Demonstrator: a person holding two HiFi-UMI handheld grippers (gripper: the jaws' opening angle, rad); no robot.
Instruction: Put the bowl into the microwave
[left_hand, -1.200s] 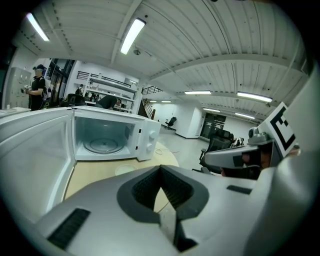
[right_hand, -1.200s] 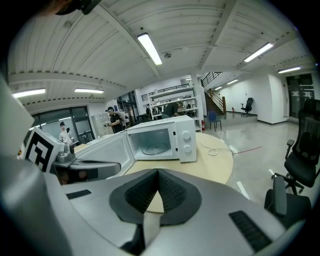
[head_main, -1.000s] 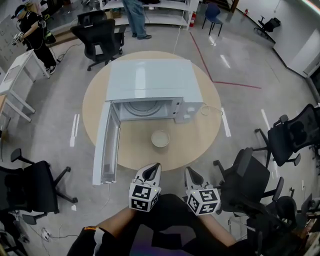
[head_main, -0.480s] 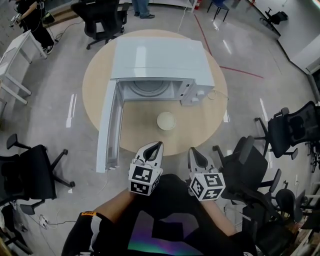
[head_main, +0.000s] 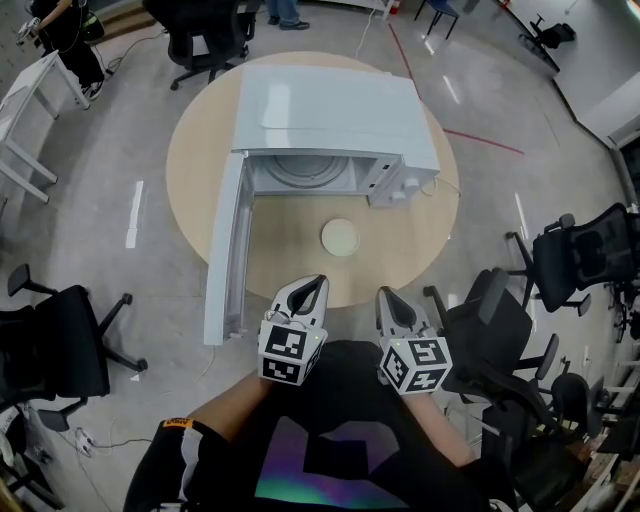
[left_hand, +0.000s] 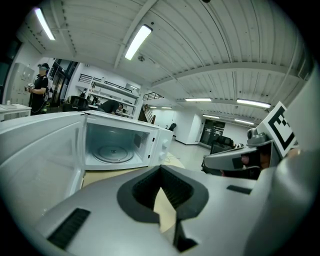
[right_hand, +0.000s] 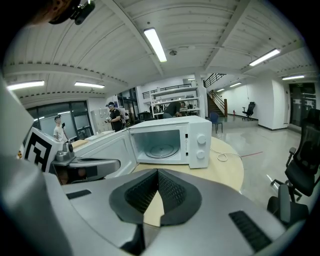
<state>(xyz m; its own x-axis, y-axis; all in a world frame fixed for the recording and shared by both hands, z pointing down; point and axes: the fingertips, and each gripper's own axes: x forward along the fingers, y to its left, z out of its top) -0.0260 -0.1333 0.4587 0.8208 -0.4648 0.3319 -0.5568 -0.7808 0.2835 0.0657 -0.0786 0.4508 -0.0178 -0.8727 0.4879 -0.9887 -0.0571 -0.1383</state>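
Pre-grasp, I judge: left gripper (head_main: 308, 288) and right gripper (head_main: 386, 298), closed and empty at the table's (head_main: 190, 170) near edge, must open toward the bowl (head_main: 340, 237).

Premises: a large open-plan lab or workshop hall, not a dwelling. Evidence: polished grey concrete floor (head_main: 100, 200) marked with a red line (head_main: 485, 144); black wheeled office chairs (head_main: 50, 355) around a round light-wood desk (head_main: 400, 250) carrying a white microwave oven (head_main: 330, 105); ribbed white ceiling (right_hand: 200, 30) with fluorescent strip lights (right_hand: 155, 45); white shelving racks (right_hand: 172, 97) and a staircase (right_hand: 219, 102) at the far wall.
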